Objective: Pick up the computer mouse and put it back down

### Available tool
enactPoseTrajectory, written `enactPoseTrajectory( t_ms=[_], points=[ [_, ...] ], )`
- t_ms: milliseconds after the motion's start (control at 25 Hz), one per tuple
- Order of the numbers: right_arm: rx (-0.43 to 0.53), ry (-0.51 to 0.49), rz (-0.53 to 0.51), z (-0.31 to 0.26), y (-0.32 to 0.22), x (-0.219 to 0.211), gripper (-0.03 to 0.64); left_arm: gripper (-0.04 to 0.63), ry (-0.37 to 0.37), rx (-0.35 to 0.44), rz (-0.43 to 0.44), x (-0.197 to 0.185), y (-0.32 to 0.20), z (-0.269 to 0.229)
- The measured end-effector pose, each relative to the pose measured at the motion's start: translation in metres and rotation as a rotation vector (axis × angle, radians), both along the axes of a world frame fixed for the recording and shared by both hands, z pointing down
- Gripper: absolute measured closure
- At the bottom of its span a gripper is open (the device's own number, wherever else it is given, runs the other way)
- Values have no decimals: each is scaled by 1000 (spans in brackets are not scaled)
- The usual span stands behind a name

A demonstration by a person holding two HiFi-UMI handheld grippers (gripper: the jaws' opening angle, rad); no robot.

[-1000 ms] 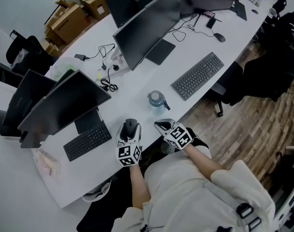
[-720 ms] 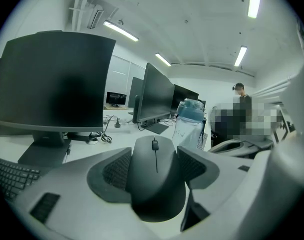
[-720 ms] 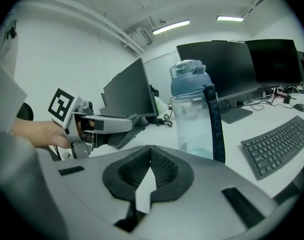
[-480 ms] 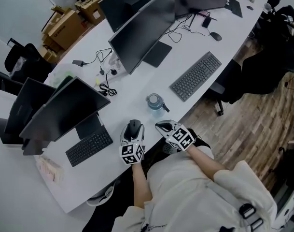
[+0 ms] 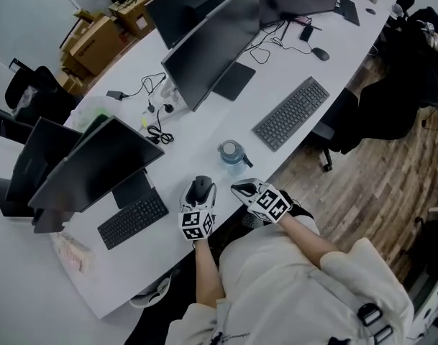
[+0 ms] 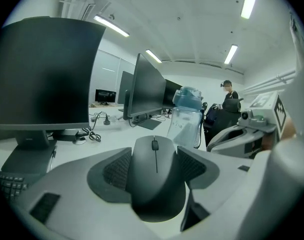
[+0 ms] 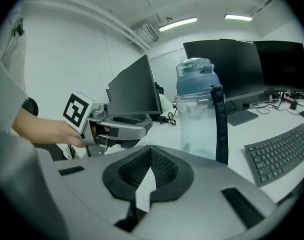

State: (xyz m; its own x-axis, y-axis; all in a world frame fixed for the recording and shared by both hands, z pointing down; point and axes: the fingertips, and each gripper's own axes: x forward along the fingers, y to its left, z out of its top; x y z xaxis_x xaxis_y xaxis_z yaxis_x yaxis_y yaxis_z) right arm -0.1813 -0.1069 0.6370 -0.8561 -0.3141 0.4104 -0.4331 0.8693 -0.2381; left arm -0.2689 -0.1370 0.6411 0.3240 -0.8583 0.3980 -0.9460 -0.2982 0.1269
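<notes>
Mouse (image 6: 155,176) apparently clamped; left gripper (image 5: 198,191) down-tilted.

From my feed I see a long curved white desk (image 5: 204,131) running diagonally across the frame, with plank wood floor (image 5: 377,185) at right. Cardboard boxes (image 5: 96,38) are stacked upper left, black chair (image 5: 32,85) at the left edge. Strip lights (image 6: 111,26) line the white ceiling.

1. The head view looked steeply down from above the left gripper (image 5: 199,189) and right gripper (image 5: 242,187), the white desk (image 5: 204,131) spreading ahead of their jaws.
2. The left gripper view sat close behind its jaws, the computer mouse (image 6: 155,169) between them, facing the water bottle (image 6: 186,116) ahead.
3. The right gripper view faced that bottle beyond its jaws, seemingly from nearer; each gripper view caught the other gripper beside its jaws.
</notes>
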Motion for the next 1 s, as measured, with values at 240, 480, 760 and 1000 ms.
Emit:
enactPoseTrajectory(
  t_ms=[240,480,760,1000],
  points=[
    [2,5,39,2,-7,5,612,299,-50,-97,83,10,-2,34],
    [-15,25,49,10,-8,6,612,299,-75,-189,97,7,-8,59],
    [-55,61,66,19,-9,10,612,299,-184,-284,224,18,-10,87],
    [-35,110,48,24,-7,15,611,299,-274,-352,335,32,-3,110]
  ],
)
